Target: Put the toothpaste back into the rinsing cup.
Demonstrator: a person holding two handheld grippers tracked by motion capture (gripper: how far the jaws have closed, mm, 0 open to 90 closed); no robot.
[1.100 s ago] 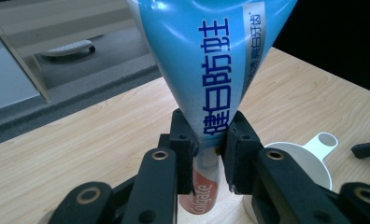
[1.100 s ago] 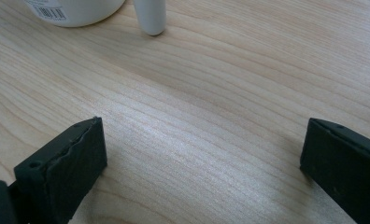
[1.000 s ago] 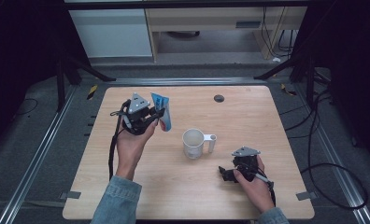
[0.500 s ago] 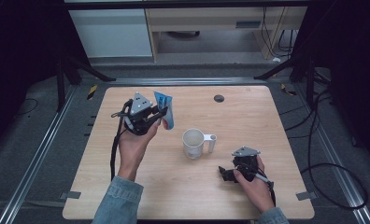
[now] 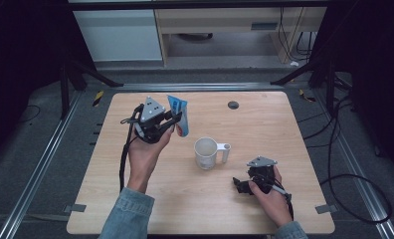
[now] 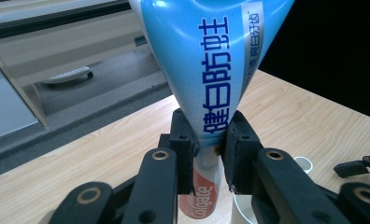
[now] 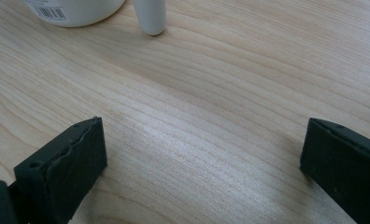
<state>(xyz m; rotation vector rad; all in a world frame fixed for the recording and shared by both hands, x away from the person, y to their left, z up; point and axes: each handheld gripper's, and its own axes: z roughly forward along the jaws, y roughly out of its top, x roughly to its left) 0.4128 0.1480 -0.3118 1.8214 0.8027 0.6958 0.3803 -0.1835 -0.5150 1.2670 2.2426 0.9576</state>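
Observation:
A blue and white toothpaste tube [image 5: 178, 115] [image 6: 211, 79] is held upright above the left half of the table, its flat crimped end up and its red cap end down. My left gripper [image 5: 171, 123] [image 6: 210, 154] is shut on it low on the body, lifted off the wood. A white mug [image 5: 205, 152] with its handle to the right stands in the middle of the table; its rim [image 6: 304, 163] and its base [image 7: 73, 10] show close by. My right gripper [image 5: 239, 185] [image 7: 204, 154] rests low on the table to the mug's right front, jaws wide open over bare wood.
The wooden table [image 5: 264, 129] has a small dark round cap [image 5: 233, 104] near its back edge. Metal rails run along both sides, and a low shelf unit [image 5: 210, 30] stands behind. Cables lie on the floor at the right.
The left hand has carried the tube slightly to the right, toward the mug. The right hand and the mug have not moved.

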